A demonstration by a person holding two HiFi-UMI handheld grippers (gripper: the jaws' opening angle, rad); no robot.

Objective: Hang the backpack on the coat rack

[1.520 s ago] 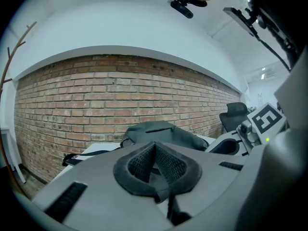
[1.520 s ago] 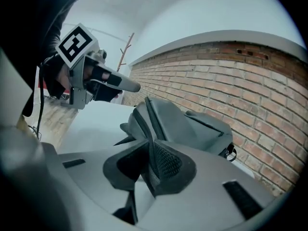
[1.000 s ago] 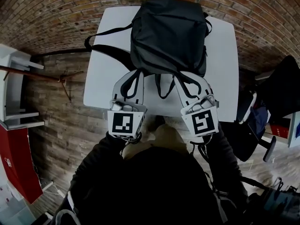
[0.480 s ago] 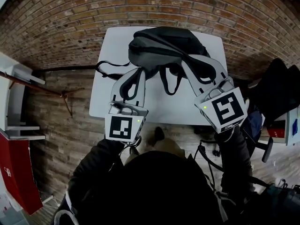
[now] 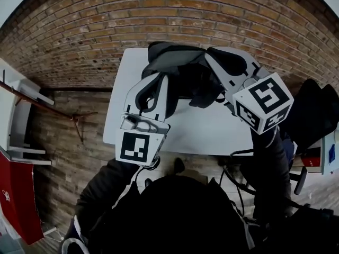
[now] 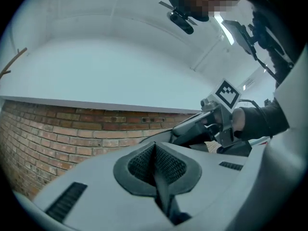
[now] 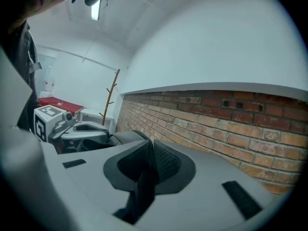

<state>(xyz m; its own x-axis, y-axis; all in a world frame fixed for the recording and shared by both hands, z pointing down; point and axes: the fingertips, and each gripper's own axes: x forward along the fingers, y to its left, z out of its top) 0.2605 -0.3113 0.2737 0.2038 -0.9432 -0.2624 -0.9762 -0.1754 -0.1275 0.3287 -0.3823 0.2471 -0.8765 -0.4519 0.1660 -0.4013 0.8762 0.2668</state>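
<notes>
The black backpack [image 5: 183, 67] hangs bunched above the white table [image 5: 212, 136], close to the brick wall. My left gripper [image 5: 158, 82] is shut on one thin black strap [image 6: 161, 189], which runs down between its pads. At the bag's right side my right gripper [image 5: 220, 62] is shut on another black strap [image 7: 143, 179]. The two grippers face each other: the right one [image 6: 211, 121] shows in the left gripper view, the left one [image 7: 72, 128] in the right gripper view. A bare wooden coat rack [image 7: 110, 96] stands by the wall, to the left of the table.
The brick wall [image 5: 106, 25] runs behind the table. A white shelf unit [image 5: 16, 110] and a red cabinet [image 5: 13, 194] stand at the left. A dark chair with bags [image 5: 312, 115] is at the right. The rack's wooden base [image 5: 74, 119] lies left of the table.
Both grippers have risen with the straps. The backpack has come up off the table and bunched together between them, nearer the wall.
</notes>
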